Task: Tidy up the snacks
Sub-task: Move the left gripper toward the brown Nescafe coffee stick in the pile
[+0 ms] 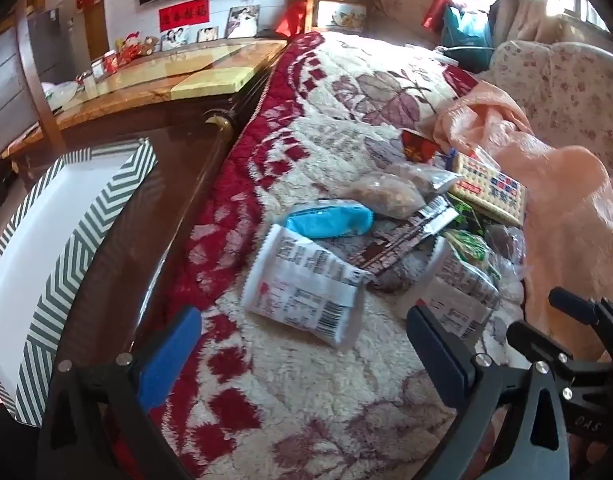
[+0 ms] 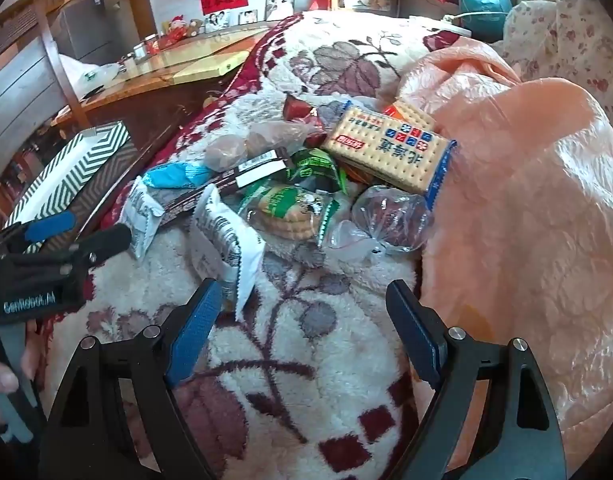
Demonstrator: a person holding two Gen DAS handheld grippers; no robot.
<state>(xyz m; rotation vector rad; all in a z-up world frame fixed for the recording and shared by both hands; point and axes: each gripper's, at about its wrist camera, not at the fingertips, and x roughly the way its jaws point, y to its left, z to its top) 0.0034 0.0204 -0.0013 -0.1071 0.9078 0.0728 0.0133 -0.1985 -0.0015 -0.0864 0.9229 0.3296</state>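
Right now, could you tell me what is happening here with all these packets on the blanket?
A person holds a gripper in each hand above a pile of snacks on a floral blanket. The left gripper and the right gripper are both open and hold nothing. The nearest white packet lies just ahead of the left gripper, with a blue packet and a cracker pack further back. The striped box at the left looks empty, so sorting seems not to have begun.

Bare blanket (image 2: 306,360) lies open before my spread right jaws. Ahead the snack heap (image 2: 306,184) blocks; the peach quilt (image 2: 526,220) walls my right, the striped box (image 1: 46,260) my left.
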